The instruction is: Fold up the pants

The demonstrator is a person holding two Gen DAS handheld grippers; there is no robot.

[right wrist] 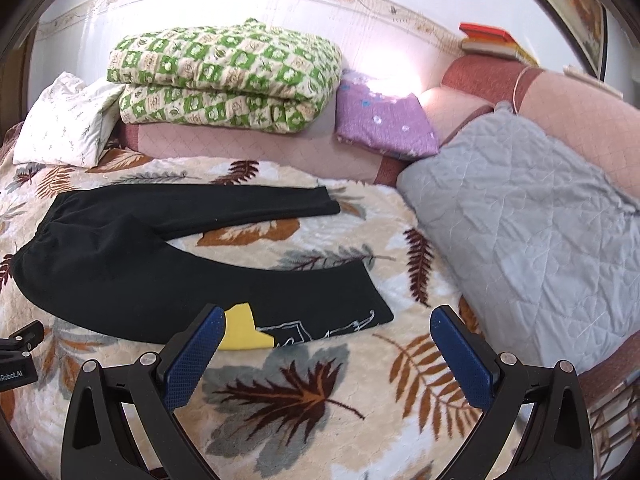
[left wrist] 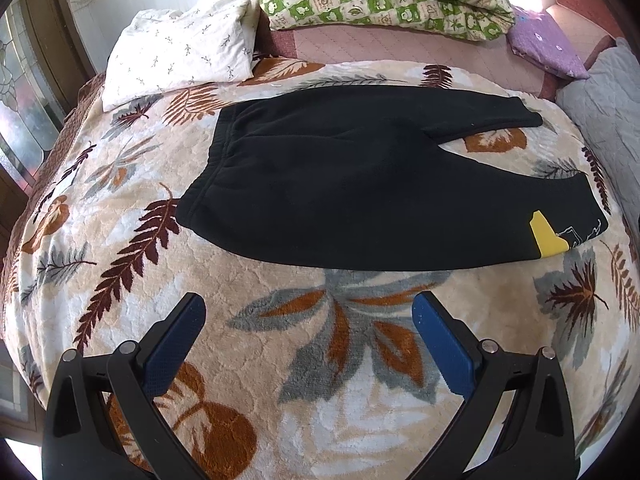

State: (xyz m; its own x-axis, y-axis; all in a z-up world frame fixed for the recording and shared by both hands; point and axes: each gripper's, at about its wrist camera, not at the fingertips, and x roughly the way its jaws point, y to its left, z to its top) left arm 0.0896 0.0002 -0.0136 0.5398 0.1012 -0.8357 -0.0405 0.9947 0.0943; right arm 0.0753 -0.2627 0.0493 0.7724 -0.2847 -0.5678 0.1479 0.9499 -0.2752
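Black fleece pants (left wrist: 340, 184) lie flat on the leaf-patterned blanket (left wrist: 360, 360), waistband to the left, two legs spread to the right. The near leg has a yellow patch (left wrist: 548, 240) and white line drawing at its cuff. My left gripper (left wrist: 308, 308) is open and empty, hovering over the blanket just short of the pants' near edge. In the right wrist view the pants (right wrist: 160, 264) lie ahead and left. My right gripper (right wrist: 326, 320) is open and empty, its left finger (right wrist: 192, 356) beside the yellow patch (right wrist: 240, 328) at the near cuff.
A white pillow (left wrist: 180, 48), a folded green checked quilt (right wrist: 228, 80) and a purple pillow (right wrist: 384, 128) lie at the far side of the bed. A grey quilted cushion (right wrist: 528, 224) sits to the right. Part of the left gripper shows at the left edge (right wrist: 20, 344).
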